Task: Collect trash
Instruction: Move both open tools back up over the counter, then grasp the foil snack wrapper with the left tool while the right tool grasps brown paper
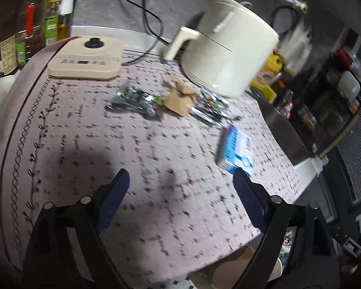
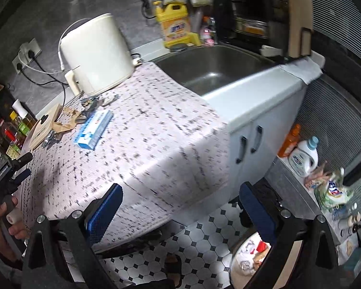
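Note:
Trash lies on the patterned tablecloth: a crumpled foil wrapper, a piece of brown paper, a second shiny wrapper and a blue-and-white carton. My left gripper hovers open over bare cloth, short of all of them, with nothing between its fingers. In the right wrist view the carton and brown paper lie far left. My right gripper is open and empty over the table's near corner. A bin holding rubbish stands on the floor below it. A hand holds the left gripper.
A cream pot with cable and a cream control base stand behind the trash. Oil bottles line the far left. A steel sink, yellow detergent, white cabinet and floor bottles are to the right.

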Tool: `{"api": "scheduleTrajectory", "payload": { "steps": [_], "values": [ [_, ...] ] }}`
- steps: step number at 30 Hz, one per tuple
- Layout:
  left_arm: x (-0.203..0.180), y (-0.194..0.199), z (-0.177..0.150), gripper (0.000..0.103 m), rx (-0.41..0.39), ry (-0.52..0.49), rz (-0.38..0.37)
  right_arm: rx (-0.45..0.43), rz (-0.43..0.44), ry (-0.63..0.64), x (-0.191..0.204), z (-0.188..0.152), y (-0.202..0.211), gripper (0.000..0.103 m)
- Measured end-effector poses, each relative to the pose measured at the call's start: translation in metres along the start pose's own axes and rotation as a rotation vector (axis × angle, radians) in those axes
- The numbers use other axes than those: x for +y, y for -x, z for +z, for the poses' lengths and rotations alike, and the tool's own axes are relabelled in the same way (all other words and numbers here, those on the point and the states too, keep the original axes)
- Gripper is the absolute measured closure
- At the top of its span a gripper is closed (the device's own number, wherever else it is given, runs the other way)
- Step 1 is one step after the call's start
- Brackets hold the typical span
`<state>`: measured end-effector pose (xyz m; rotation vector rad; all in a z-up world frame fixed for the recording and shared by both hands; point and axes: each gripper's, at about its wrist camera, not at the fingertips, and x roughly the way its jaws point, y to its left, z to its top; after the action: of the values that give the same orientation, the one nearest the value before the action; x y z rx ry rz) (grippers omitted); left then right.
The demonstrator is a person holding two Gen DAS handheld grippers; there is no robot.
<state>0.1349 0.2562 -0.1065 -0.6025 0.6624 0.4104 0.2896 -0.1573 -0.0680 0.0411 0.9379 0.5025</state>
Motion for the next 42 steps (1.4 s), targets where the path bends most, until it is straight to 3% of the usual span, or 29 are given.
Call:
{"api": "scheduleTrajectory", "payload": {
  "steps": [14,25,27,28,29,34,42],
  "values": [
    [0.078,-0.041,0.072,0.051,-0.009,0.065,0.039,-0.032,0.043,0.041,0.096,0.042,-0.051,0.008],
    [0.097,-0.096,0.094,0.058,0.06,0.09,0.011,-0.023,0.08,0.14,0.165,0.066,-0.08,0.009],
    [0.098,-0.104,0.094,0.076,0.084,0.088,0.005,-0.014,0.093,0.161,0.176,0.069,-0.086,0.011],
    [0.098,-0.106,0.094,0.092,0.095,0.089,-0.002,-0.008,0.101,0.17,0.182,0.071,-0.09,0.011],
    [0.098,-0.106,0.093,0.099,0.1,0.087,-0.009,-0.003,0.111,0.183,0.189,0.072,-0.094,0.012],
    [0.106,-0.087,0.095,0.099,0.049,0.092,-0.003,0.022,0.172,0.25,0.229,0.082,-0.111,0.016],
    [0.139,-0.054,0.095,0.099,-0.012,0.142,0.07,0.065,0.282,0.324,0.3,0.097,-0.14,0.028]
  ]
}}
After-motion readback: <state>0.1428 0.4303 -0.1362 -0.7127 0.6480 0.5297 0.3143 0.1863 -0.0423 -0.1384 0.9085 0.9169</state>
